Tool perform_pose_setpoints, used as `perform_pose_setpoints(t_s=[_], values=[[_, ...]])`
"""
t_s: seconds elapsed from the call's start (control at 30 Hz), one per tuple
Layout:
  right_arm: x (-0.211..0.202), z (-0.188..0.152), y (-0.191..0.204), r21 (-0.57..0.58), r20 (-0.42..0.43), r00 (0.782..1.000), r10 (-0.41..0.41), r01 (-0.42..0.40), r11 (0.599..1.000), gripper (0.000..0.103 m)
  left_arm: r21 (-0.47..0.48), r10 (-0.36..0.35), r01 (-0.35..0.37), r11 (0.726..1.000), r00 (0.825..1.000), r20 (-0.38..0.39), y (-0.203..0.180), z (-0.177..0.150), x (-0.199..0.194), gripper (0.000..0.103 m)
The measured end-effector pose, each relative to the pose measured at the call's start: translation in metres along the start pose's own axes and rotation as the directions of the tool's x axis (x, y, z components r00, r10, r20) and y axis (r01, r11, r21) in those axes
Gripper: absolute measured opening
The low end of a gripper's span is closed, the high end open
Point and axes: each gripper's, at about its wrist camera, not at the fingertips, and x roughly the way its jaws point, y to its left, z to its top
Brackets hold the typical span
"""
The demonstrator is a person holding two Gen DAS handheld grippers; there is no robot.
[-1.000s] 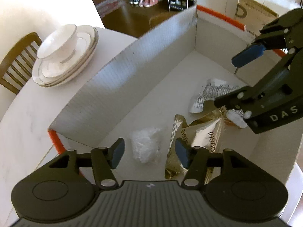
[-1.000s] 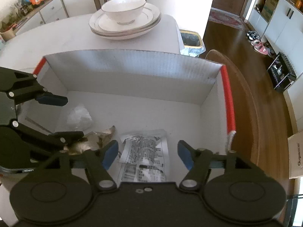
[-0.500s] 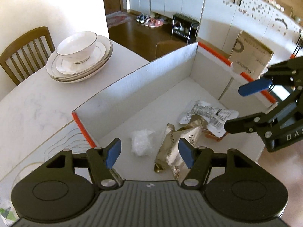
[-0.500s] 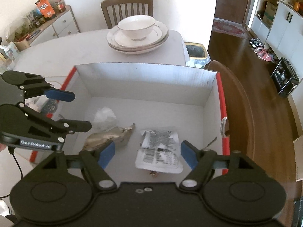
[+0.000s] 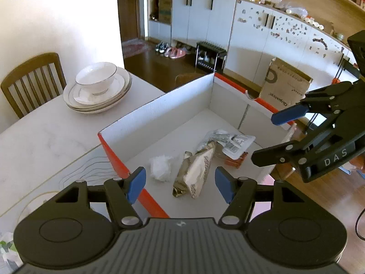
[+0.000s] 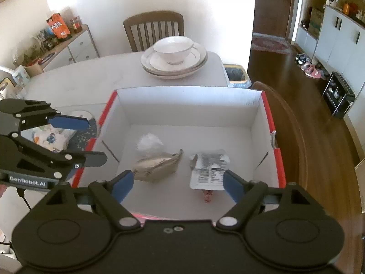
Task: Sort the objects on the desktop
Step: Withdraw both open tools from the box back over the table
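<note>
A white cardboard box with orange-red rims (image 5: 114, 157) (image 6: 267, 114) stands on the table. Inside lie a crumpled white wad (image 5: 160, 167) (image 6: 149, 142), a gold foil packet (image 5: 196, 171) (image 6: 157, 166), a white printed pouch (image 5: 235, 140) (image 6: 208, 171) and a small reddish item (image 5: 236, 162) (image 6: 208, 196). My left gripper (image 5: 180, 183) is open and empty above the box's near rim; it also shows in the right wrist view (image 6: 91, 139). My right gripper (image 6: 178, 182) is open and empty above the box; it also shows in the left wrist view (image 5: 267, 137).
A bowl on stacked plates (image 5: 98, 89) (image 6: 174, 59) sits on the white table beyond the box. A wooden chair (image 6: 154, 28) stands behind it. A colourful packet (image 6: 53, 138) lies left of the box. A carton (image 5: 285, 86) stands on the wooden floor.
Both grippers have risen and pulled back out of the box, staying open and empty. The items inside have not moved.
</note>
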Motion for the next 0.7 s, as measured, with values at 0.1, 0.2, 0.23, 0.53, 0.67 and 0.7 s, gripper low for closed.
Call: perform_pose_setpoints(t_s=[0.1, 0.2, 0.23, 0.53, 0.67, 0.7], values=[[-0.006, -0.005, 0.011, 0.006, 0.021, 1.0, 0.009, -0.009, 1.0, 0.09, -0.009, -0.021, 0.021, 1.0, 1.0, 0.016, 0.002, -0.009, -0.012, 0.066], [-0.01, -0.01, 0.02, 0.033, 0.04, 0.999, 0.025, -0.027, 0.999, 0.093, -0.023, -0.04, 0.041, 0.999, 0.999, 0.034, 0.007, -0.021, -0.025, 0.069], [-0.012, -0.012, 0.024, 0.04, 0.05, 0.998, 0.024, -0.026, 0.999, 0.094, -0.023, -0.043, 0.044, 0.999, 0.998, 0.039, 0.009, -0.024, -0.029, 0.073], [-0.017, -0.02, 0.067, 0.032, 0.109, 0.994, 0.006, -0.01, 0.999, 0.102, -0.021, -0.009, 0.01, 1.0, 0.997, 0.072, 0.037, -0.062, -0.063, 0.082], [-0.015, -0.022, 0.087, 0.038, 0.121, 0.993, 0.008, -0.012, 0.999, 0.102, -0.04, -0.004, 0.007, 0.999, 0.998, 0.064, 0.054, -0.082, -0.075, 0.087], [-0.013, -0.022, 0.094, 0.038, 0.123, 0.992, 0.007, -0.012, 0.999, 0.102, -0.045, -0.003, 0.005, 0.999, 0.998, 0.063, 0.059, -0.087, -0.076, 0.09]])
